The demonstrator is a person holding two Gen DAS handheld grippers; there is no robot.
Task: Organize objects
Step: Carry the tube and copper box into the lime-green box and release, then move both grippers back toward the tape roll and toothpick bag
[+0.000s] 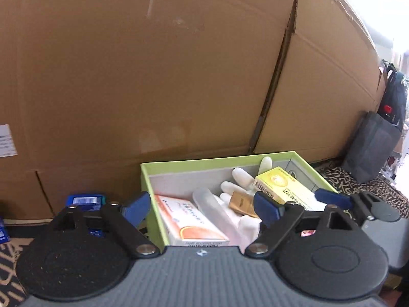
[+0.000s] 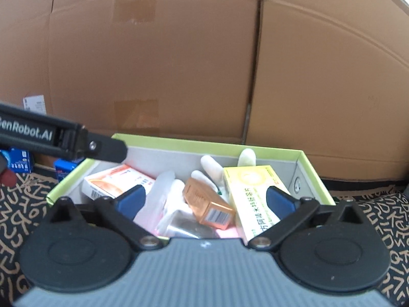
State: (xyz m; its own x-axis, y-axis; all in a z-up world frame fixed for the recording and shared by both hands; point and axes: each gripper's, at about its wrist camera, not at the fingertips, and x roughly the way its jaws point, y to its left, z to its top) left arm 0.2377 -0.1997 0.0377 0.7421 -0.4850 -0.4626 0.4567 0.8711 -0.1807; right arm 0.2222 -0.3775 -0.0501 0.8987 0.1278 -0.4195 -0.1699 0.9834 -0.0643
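Observation:
A green-rimmed box [image 1: 145, 179] [image 2: 317, 176] holds an orange-and-white carton [image 1: 189, 220] [image 2: 115, 181], a yellow carton [image 1: 283, 186] [image 2: 253, 194], a small bronze carton [image 1: 239, 202] [image 2: 207, 204], a clear tube [image 1: 212, 207] and a white glove [image 1: 235, 186] [image 2: 212, 166]. My left gripper [image 1: 202, 207] is open and empty over the box's left part. My right gripper [image 2: 204, 202] is open and empty over the box's middle; it also shows at the right of the left wrist view [image 1: 332, 197]. The left gripper's arm [image 2: 64, 138] crosses the box's left corner.
Large cardboard boxes [image 1: 153, 76] [image 2: 179, 64] stand right behind the green box. Blue packets [image 1: 84, 200] [image 2: 20, 161] lie left of it on a patterned cloth [image 2: 378, 217]. A grey bag [image 1: 370, 148] and a dark backpack [image 1: 393, 97] stand at the far right.

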